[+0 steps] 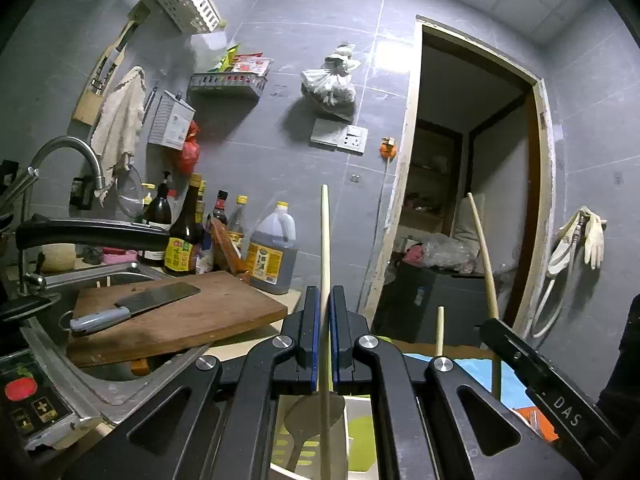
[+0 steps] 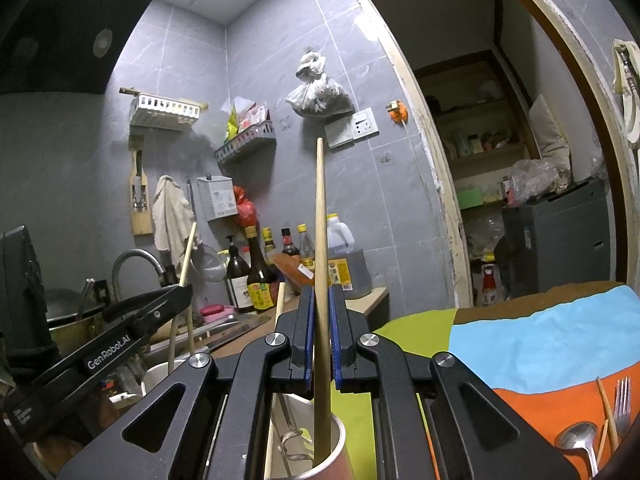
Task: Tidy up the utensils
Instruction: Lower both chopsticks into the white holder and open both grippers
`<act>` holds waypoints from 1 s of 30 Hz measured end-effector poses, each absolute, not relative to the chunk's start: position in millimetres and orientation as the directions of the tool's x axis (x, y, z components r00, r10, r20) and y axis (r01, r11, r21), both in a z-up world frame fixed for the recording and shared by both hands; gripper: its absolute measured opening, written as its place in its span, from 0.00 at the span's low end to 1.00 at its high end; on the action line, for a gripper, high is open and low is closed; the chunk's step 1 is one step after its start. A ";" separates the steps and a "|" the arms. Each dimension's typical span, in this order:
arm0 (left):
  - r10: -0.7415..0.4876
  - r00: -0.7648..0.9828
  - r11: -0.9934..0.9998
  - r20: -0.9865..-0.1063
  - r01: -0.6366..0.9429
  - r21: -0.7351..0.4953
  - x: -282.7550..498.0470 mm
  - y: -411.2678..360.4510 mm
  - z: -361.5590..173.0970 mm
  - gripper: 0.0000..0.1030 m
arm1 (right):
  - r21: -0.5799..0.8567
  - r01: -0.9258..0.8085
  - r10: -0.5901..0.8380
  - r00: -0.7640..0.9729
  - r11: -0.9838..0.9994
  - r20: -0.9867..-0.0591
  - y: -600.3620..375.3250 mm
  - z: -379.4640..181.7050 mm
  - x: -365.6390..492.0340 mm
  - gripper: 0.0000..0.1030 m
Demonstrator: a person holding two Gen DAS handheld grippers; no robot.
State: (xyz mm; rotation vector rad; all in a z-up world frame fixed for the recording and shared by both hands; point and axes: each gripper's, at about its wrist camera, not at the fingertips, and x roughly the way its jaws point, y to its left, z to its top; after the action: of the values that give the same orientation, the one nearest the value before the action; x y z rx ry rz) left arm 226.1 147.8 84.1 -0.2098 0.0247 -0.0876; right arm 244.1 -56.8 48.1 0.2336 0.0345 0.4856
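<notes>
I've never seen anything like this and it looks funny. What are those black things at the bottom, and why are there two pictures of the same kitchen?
The black things are two grabbing tools that a person holds, one in each hand. Each carries a camera looking forward along its jaws, so you get two pictures: one from the left gripper, one from the right gripper. Each is shut on a long wooden chopstick, the left chopstick and the right chopstick, standing upright over a cup of utensils. Nearby, a cleaver lies on a cutting board, with sauce bottles behind. On the colourful cloth lie a spoon and a fork.
</notes>
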 end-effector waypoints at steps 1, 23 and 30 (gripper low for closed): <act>-0.092 0.996 0.974 -0.016 0.087 -0.209 226.1 147.6 83.8 0.03 | 0.232 -0.460 0.469 0.883 0.857 0.022 -56.8 47.7 244.1 0.05; -0.108 0.994 0.968 -0.005 0.104 -0.230 224.2 150.6 83.1 0.19 | 0.235 -0.460 0.466 0.884 0.856 0.030 -54.8 47.7 242.1 0.20; -0.112 0.993 0.958 0.022 0.114 -0.264 217.3 154.4 84.4 0.37 | 0.221 -0.411 0.404 0.911 0.884 0.081 -59.1 52.1 232.6 0.35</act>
State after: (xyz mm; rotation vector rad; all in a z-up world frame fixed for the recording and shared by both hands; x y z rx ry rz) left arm 217.3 154.4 84.4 -0.2685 -0.0069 -0.1144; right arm 232.6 -59.1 52.1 0.2369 -0.0325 0.4242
